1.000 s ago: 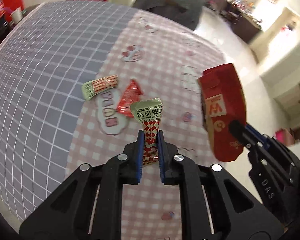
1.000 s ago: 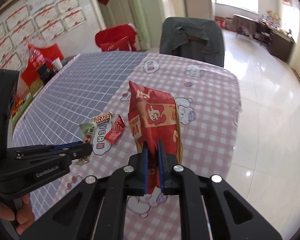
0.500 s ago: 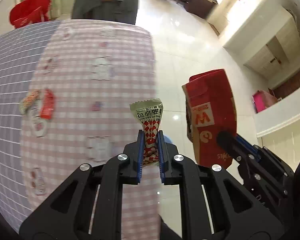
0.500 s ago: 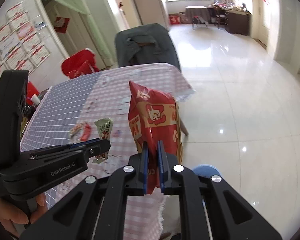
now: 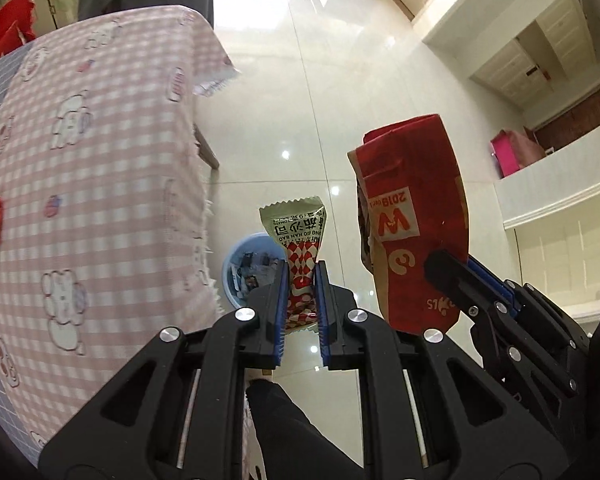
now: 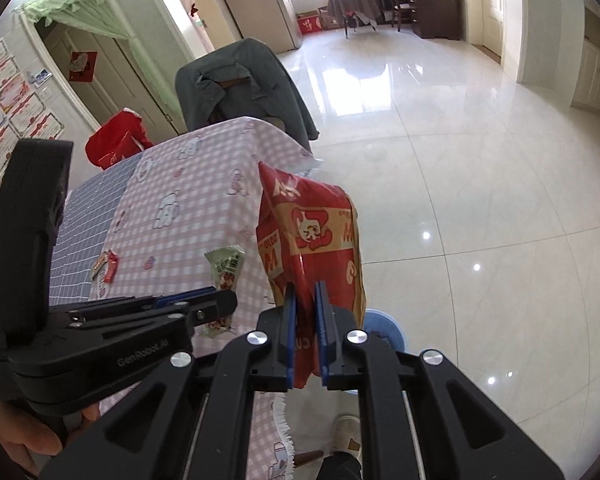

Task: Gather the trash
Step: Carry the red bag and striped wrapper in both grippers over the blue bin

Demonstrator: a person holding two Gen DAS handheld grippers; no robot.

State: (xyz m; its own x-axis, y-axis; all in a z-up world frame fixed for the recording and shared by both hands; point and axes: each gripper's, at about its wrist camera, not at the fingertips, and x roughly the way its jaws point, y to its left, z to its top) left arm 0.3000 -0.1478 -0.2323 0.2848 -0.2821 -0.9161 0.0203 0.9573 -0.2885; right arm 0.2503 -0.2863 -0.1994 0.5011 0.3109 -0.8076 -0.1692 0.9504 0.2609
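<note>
My left gripper is shut on a small green and red snack wrapper, held upright beyond the table's edge, over the floor. Below and just left of it stands a light blue trash bin with wrappers inside. My right gripper is shut on a large red snack bag, seen in the left wrist view as the red bag to the right of the small wrapper. The bin's rim shows behind the red bag. Two more wrappers lie on the pink checked tablecloth.
A chair draped with a grey jacket stands at the table's far end. Glossy white floor tiles spread to the right. A person's hand holds the left gripper; a shoe is on the floor near the bin. White cabinets line the wall.
Both grippers have swung off the table toward the floor at its corner, still holding the small wrapper and the red bag. The blue bin has come into view beneath them.
</note>
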